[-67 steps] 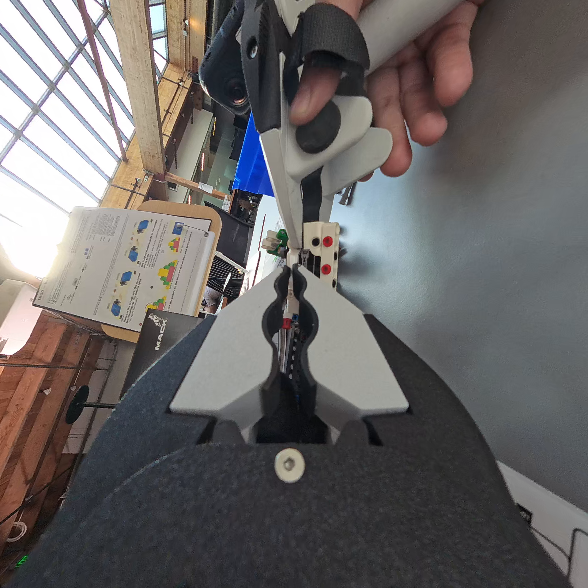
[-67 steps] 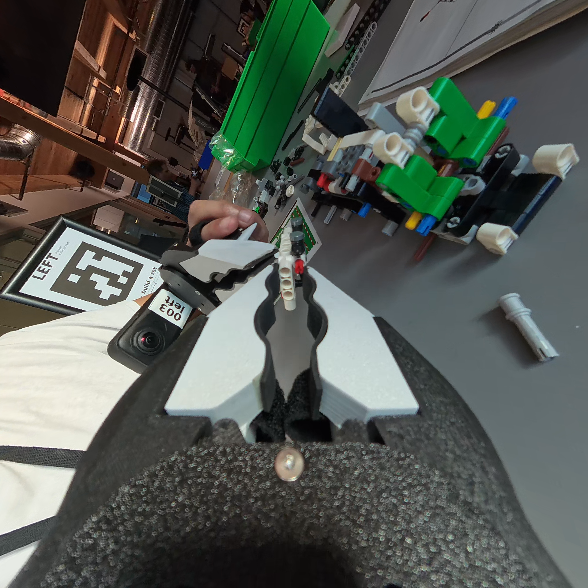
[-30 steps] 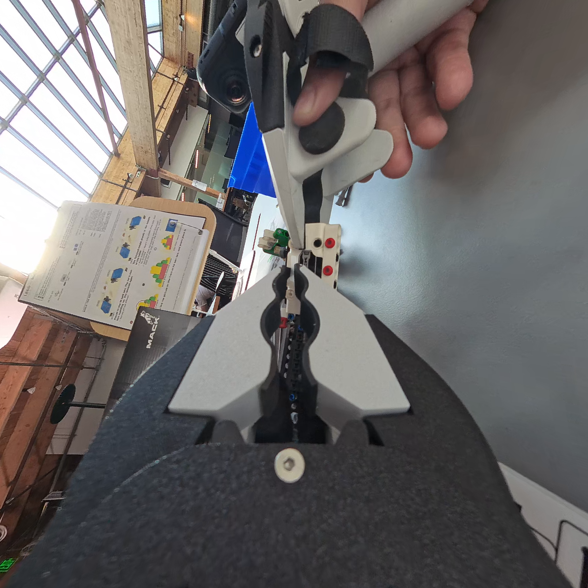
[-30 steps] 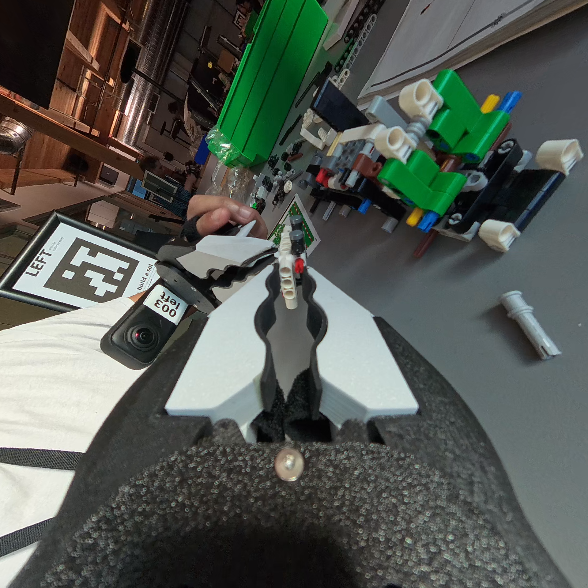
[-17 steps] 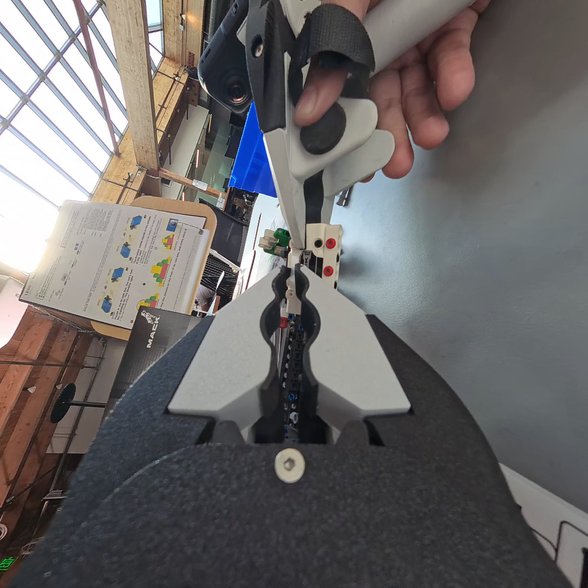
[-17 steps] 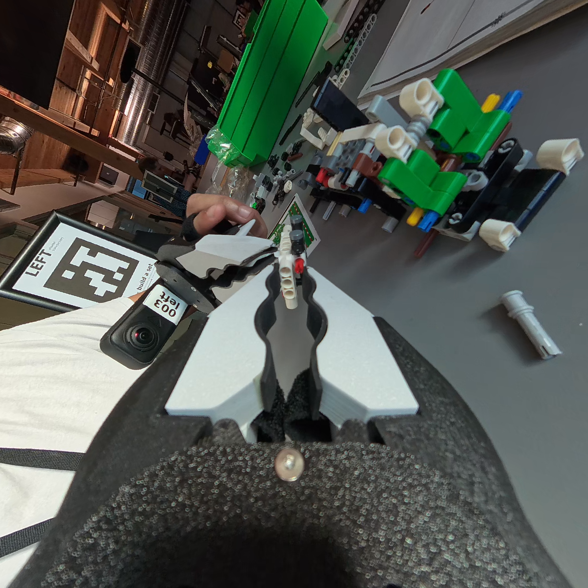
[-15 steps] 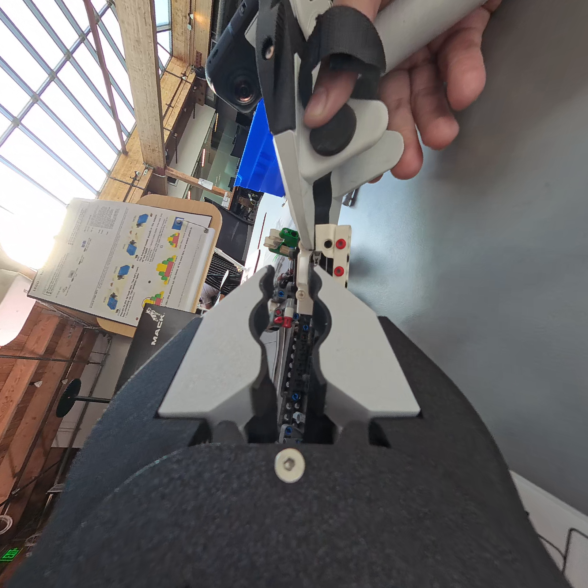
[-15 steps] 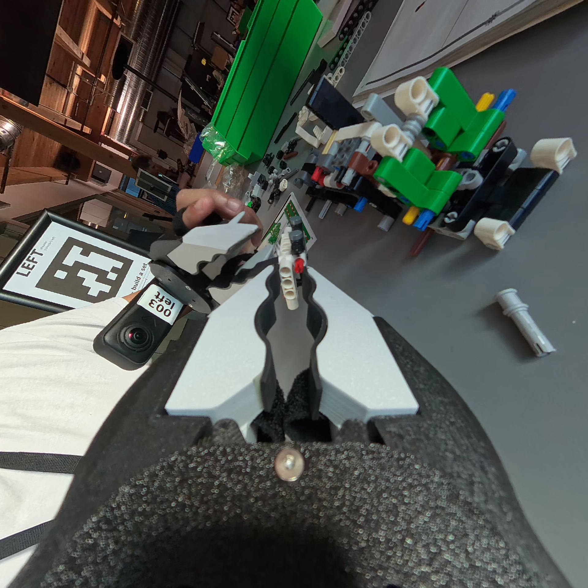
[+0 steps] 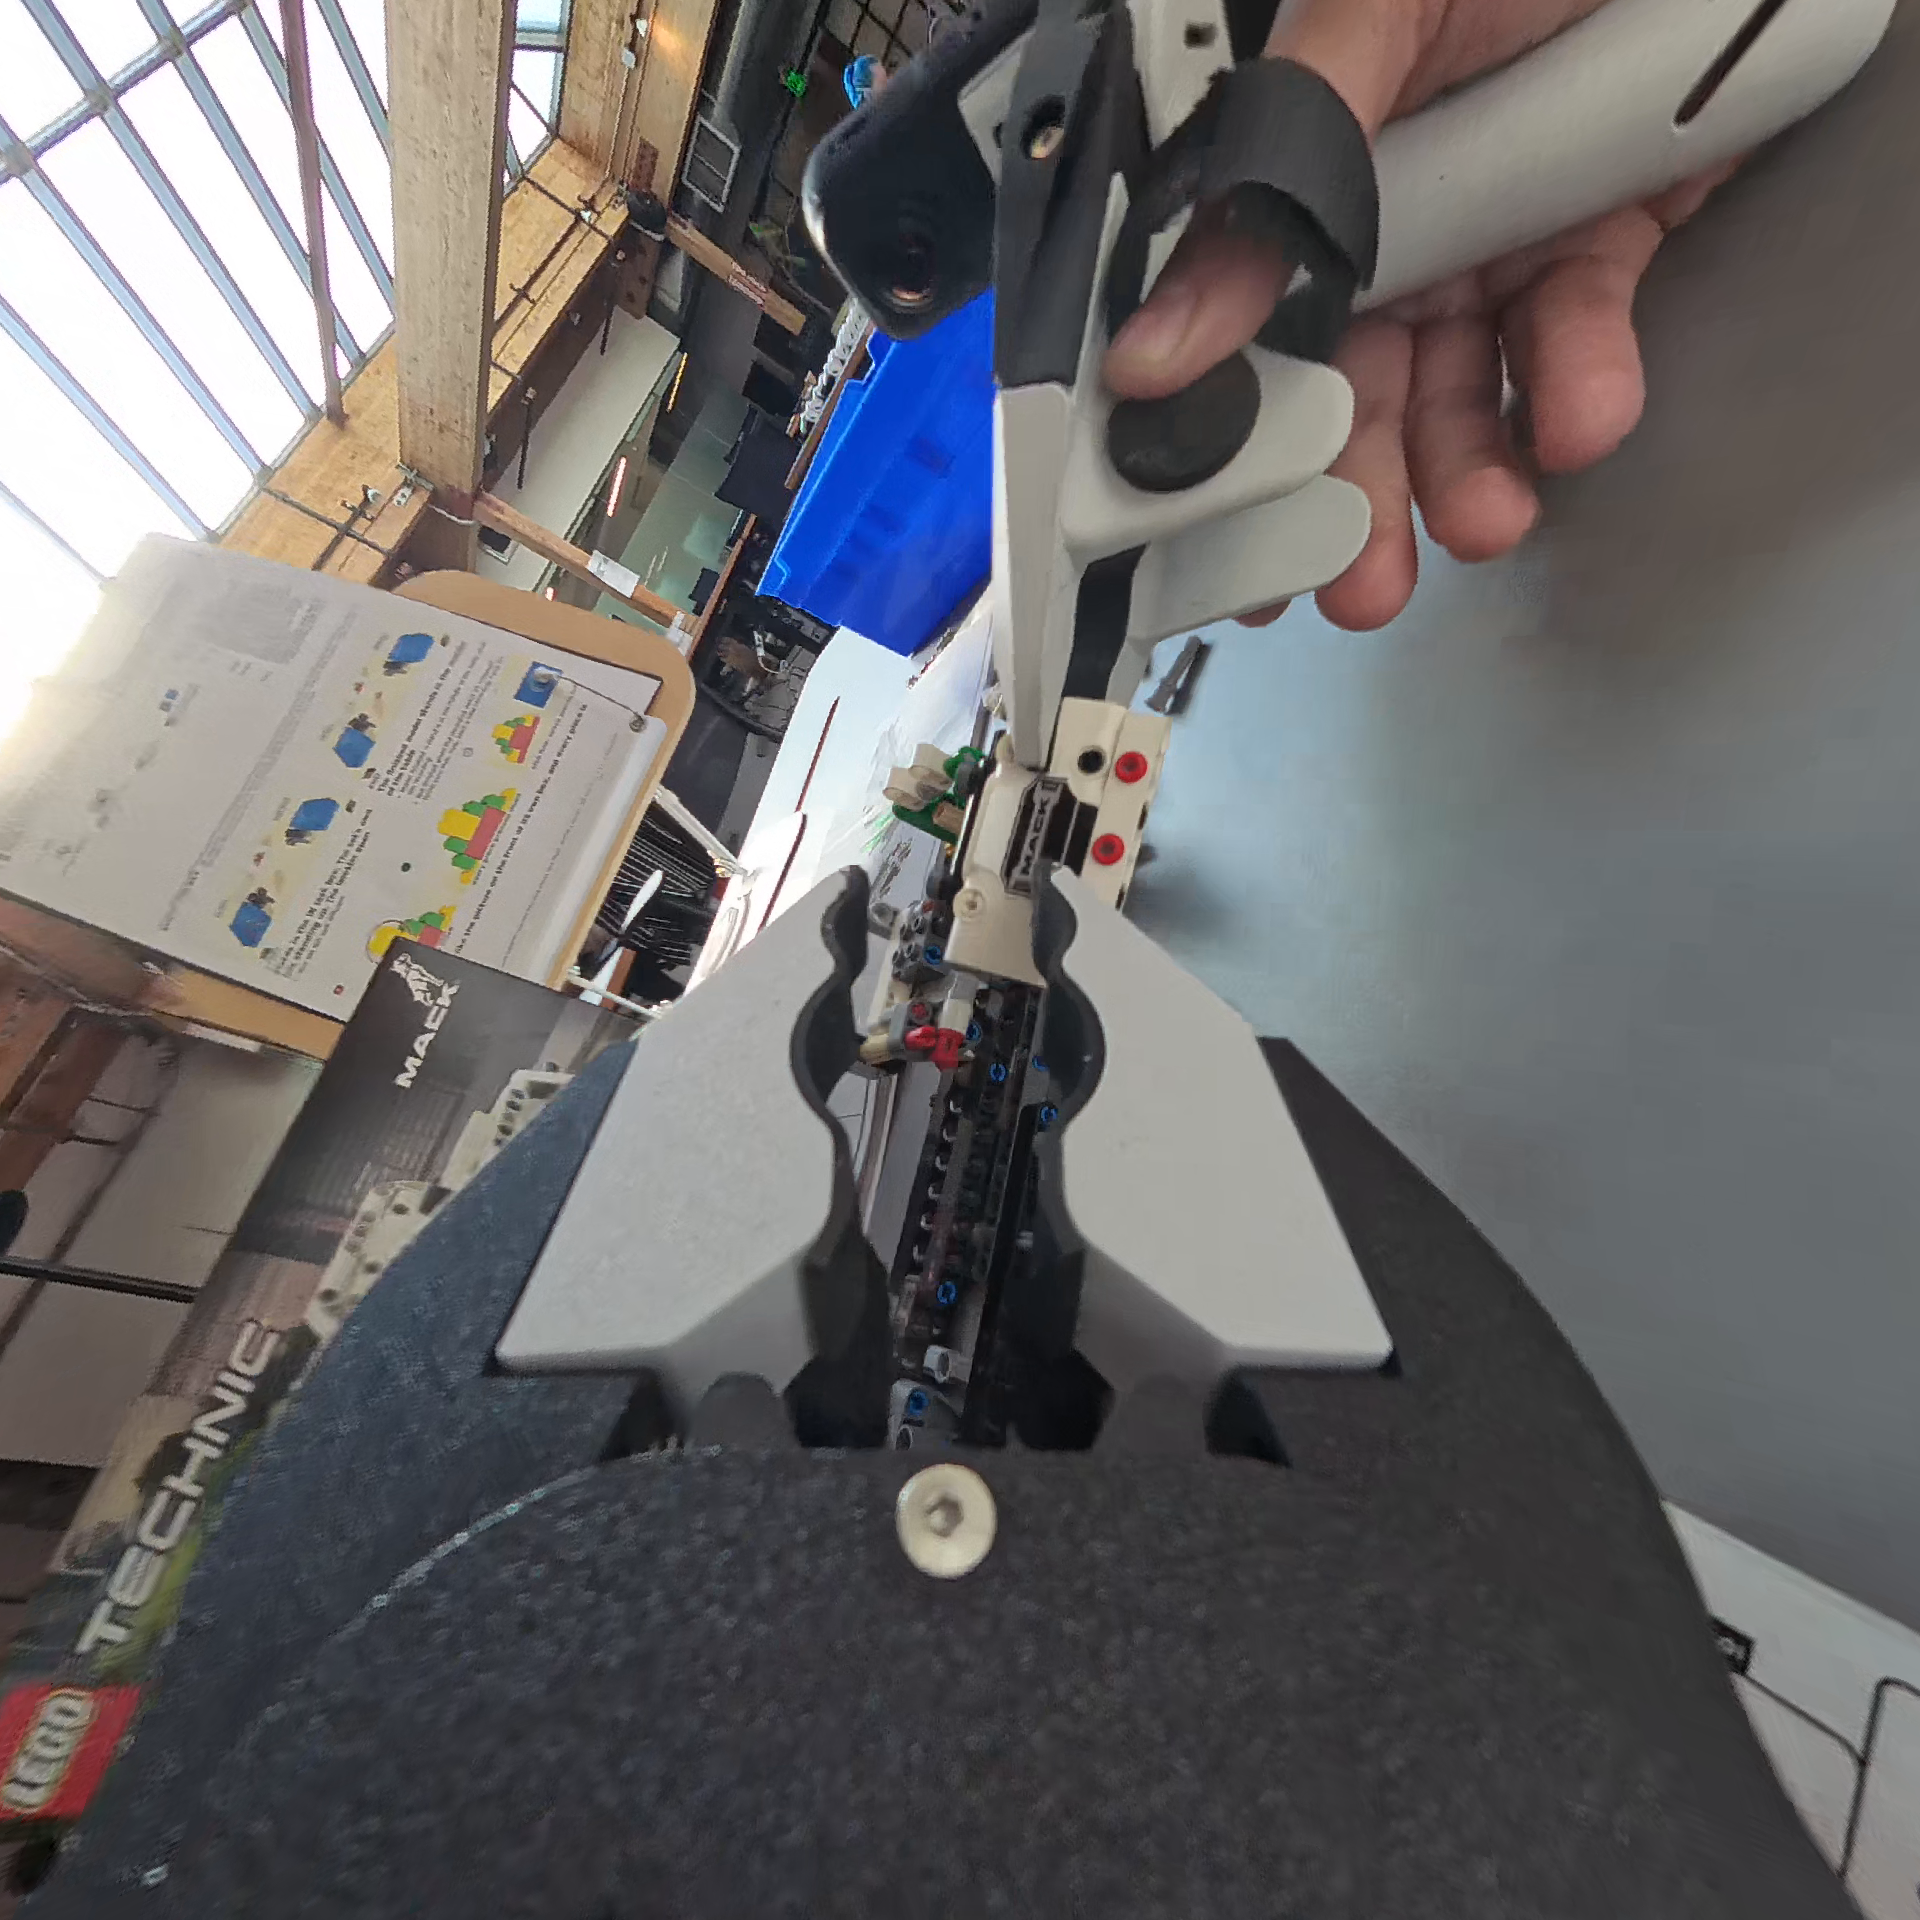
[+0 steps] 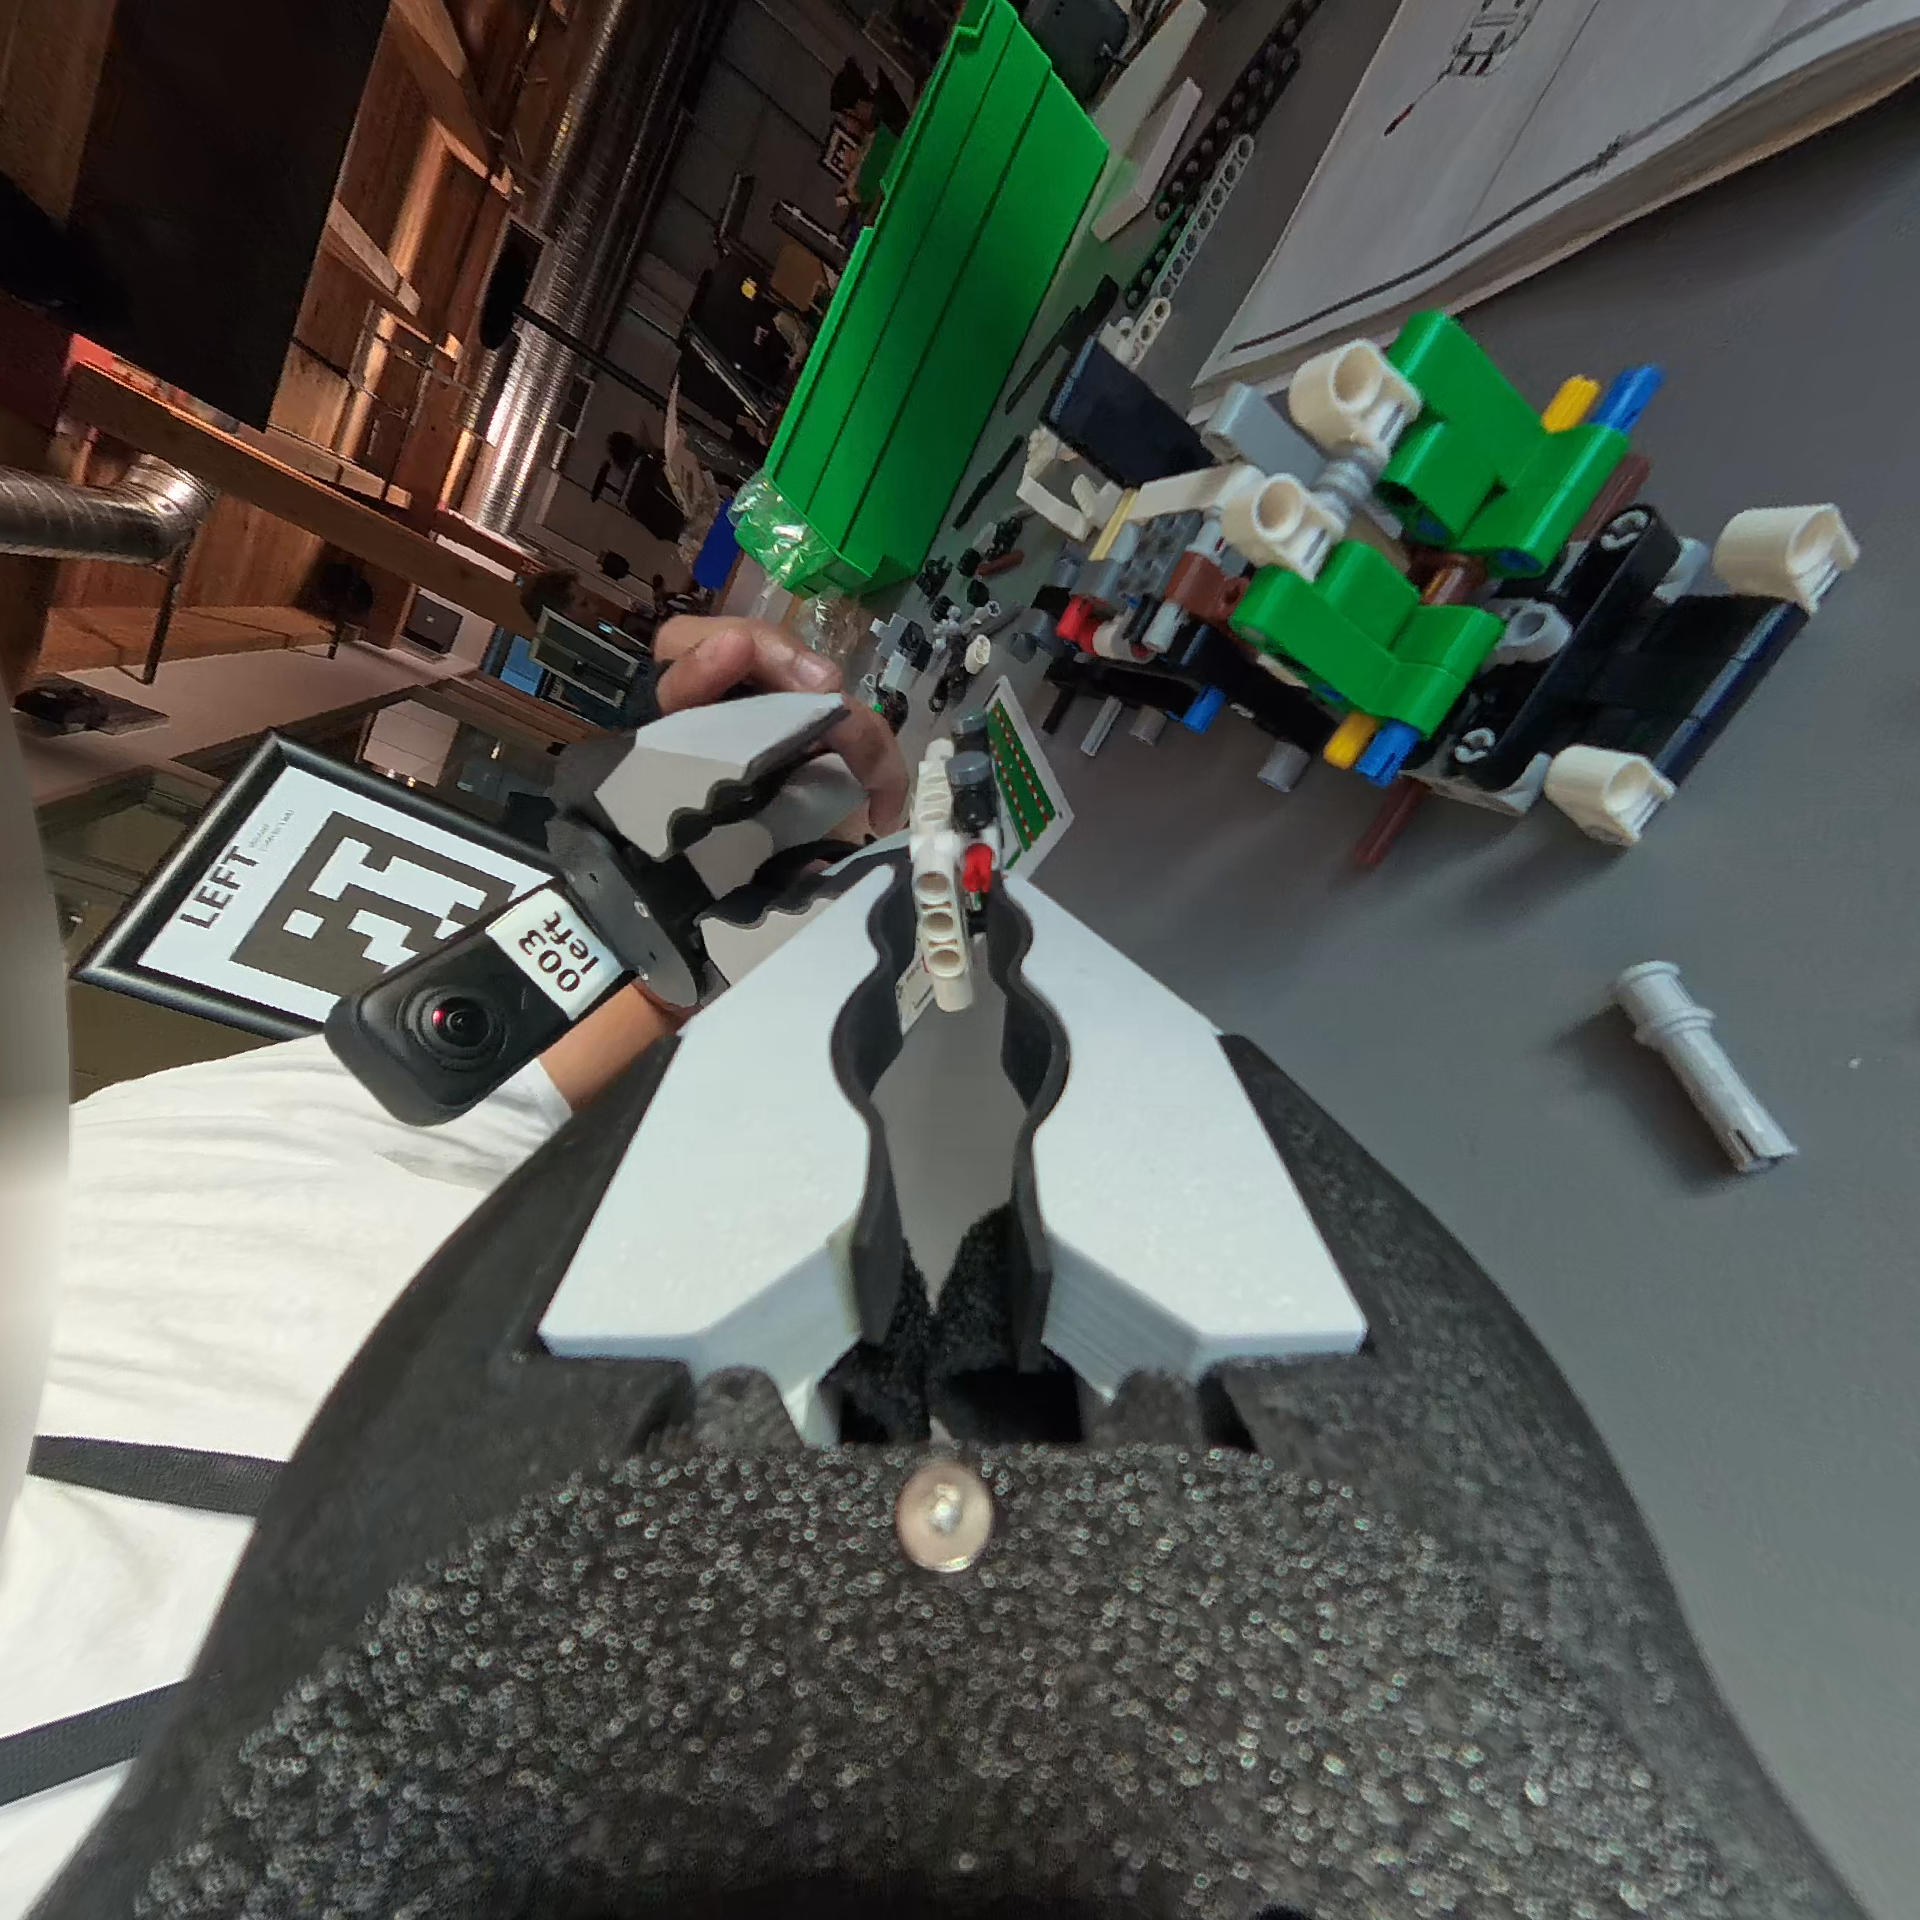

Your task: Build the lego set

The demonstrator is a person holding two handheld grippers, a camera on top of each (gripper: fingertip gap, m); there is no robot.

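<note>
The right gripper [image 10: 951, 914] has its fingers clamped on a small white brick assembly [image 10: 940, 894] with red pins, held above the grey bench [image 10: 1455, 1351]. The left gripper [image 9: 951, 935] reaches toward the same assembly [image 9: 1049, 831]; its fingers [image 9: 727, 1091] stand apart, and the white part lies against the right-hand finger with a clear gap to the left-hand one. In the right wrist view those left fingers [image 10: 727, 769] show spread open, just left of the held piece. To the right of the right fingers the bench is bare but for one grey axle pin [image 10: 1704, 1060], lying well apart. Ahead and to the right sits a partly built model [image 10: 1403, 582] with green blocks and four cream connectors in view; beyond it stands a green stack of trays [image 10: 935, 312] and, along the bench's far edge, a white sheet [image 10: 1558, 135]. Left of the fingers stands a framed marker card [image 10: 301, 894], which bears writing, as do the boxed set [image 9: 312, 1195] and instruction poster [image 9: 312, 769] left of the left fingers.
</note>
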